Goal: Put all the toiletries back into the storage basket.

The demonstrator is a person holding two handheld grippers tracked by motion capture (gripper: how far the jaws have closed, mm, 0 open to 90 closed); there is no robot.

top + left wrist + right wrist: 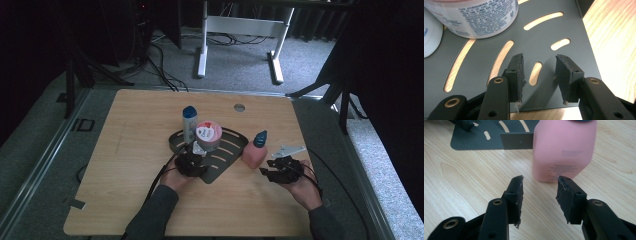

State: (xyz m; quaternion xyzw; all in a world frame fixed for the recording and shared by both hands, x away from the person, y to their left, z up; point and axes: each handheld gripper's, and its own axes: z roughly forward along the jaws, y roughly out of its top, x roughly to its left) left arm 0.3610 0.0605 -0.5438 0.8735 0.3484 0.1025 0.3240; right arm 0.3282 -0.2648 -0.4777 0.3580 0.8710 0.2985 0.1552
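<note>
A dark grey slotted corner tray lies mid-table. On it stand a white bottle with a blue cap and a white jar with a pink lid. My left gripper hovers over the tray's near part, open and empty; in its own view the left gripper sits above the tray, with the jar and the white bottle beyond. A pink bottle with a blue cap stands on the table right of the tray. My right gripper is open just short of the pink bottle.
The wooden table has a round cable hole near its far edge. A white desk frame stands on the carpet beyond. The tray's raised wall lies just left of the pink bottle.
</note>
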